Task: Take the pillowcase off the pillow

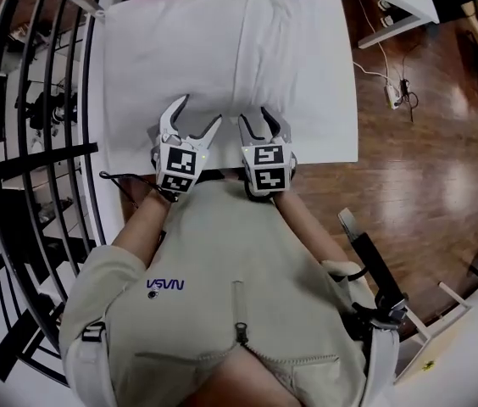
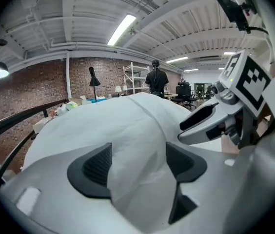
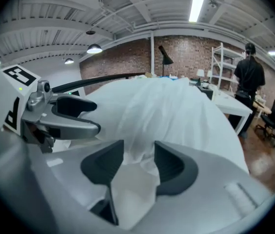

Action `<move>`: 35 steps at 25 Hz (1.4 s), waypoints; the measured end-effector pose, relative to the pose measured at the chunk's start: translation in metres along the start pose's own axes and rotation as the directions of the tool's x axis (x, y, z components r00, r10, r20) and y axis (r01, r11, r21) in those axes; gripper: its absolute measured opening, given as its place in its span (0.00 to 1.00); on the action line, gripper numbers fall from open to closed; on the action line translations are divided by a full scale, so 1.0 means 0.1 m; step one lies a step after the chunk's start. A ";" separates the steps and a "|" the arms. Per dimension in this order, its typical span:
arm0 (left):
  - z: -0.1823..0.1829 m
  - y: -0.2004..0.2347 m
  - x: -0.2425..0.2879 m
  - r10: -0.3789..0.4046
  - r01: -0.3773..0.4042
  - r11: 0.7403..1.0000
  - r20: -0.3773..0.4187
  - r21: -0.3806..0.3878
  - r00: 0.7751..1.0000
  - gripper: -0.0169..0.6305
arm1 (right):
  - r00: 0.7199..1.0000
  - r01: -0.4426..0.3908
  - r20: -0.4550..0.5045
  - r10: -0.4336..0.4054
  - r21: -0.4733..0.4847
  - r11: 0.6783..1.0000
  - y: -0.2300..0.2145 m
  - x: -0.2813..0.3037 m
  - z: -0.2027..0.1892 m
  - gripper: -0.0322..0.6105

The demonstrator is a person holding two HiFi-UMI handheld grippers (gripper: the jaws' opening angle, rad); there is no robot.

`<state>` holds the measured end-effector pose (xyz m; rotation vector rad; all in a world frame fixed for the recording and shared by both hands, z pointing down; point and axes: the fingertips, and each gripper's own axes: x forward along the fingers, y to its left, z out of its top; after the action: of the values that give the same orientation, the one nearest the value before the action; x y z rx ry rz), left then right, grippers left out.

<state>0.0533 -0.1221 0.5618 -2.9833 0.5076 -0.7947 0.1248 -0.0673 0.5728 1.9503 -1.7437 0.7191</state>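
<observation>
Nearest to me, both my tongs sit side by side at the middle of the near edge of the white table [image 1: 347,151], the marker cubes toward my chest and the jaws pointing away across the top. My left gripper [image 1: 198,113] has its jaws spread wide. In the left gripper view [image 2: 137,167] the dark pads stand well apart, with smooth white cloth lying in the gap and neither pad pressing on it, so it holds nothing. My right gripper [image 1: 256,117] is just beside it and its jaws are parted less. In the right gripper view [image 3: 138,162] a bunched fold of the cloth stands up between the two pads and fills most of the gap, but the pads are not clamped on it. That cloth is the pillowcase [image 1: 180,58], which covers nearly the whole table from the near edge to the far edge. The pillow itself I cannot see under it. A raised ridge in the pillowcase starts at my right gripper and runs straight toward the far edge, and my left gripper rests on the flatter stretch to the left of that ridge. Beyond the table's right edge lies a wooden floor [image 1: 425,142], and a black railing [image 1: 19,142] curves past its left edge. Far off, a person in dark clothes [image 3: 247,77] stands by a brick wall [image 2: 40,82].
</observation>
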 end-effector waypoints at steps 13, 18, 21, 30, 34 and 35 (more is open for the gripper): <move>0.05 0.27 0.05 0.197 -0.197 0.980 -0.029 -0.001 0.980 0.06 | 0.996 0.092 0.006 -0.092 -0.177 0.980 -0.08 0.11 0.03 0.09; 0.58 0.58 -0.19 0.261 -0.258 0.965 0.086 -0.046 0.961 0.06 | 0.975 0.207 0.124 -0.185 -0.197 0.958 -0.36 -0.25 0.32 0.08; 0.76 0.76 -0.28 0.284 -0.273 0.957 0.128 -0.099 0.950 0.06 | 0.947 0.302 0.163 -0.276 -0.170 0.938 -0.66 -0.44 0.42 0.07; 0.30 0.49 -0.35 0.216 -0.198 0.954 0.057 -0.224 0.975 0.06 | 0.939 0.344 -0.016 -0.344 0.017 0.939 -1.22 -0.53 -0.22 0.07; -0.28 0.18 -0.30 0.161 -0.165 0.951 -0.035 -0.263 0.986 0.06 | 0.954 0.266 -0.173 -0.246 0.104 0.958 -1.11 -0.40 -0.80 0.07; -0.35 0.14 -0.29 0.151 -0.158 0.950 -0.046 -0.270 0.987 0.06 | 0.954 0.256 -0.189 -0.234 0.104 0.961 -1.09 -0.39 -0.87 0.07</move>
<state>0.0084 -0.1243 0.5766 -3.1272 0.9104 -0.8087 0.2219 0.0299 0.6185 2.0718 -1.3516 0.8997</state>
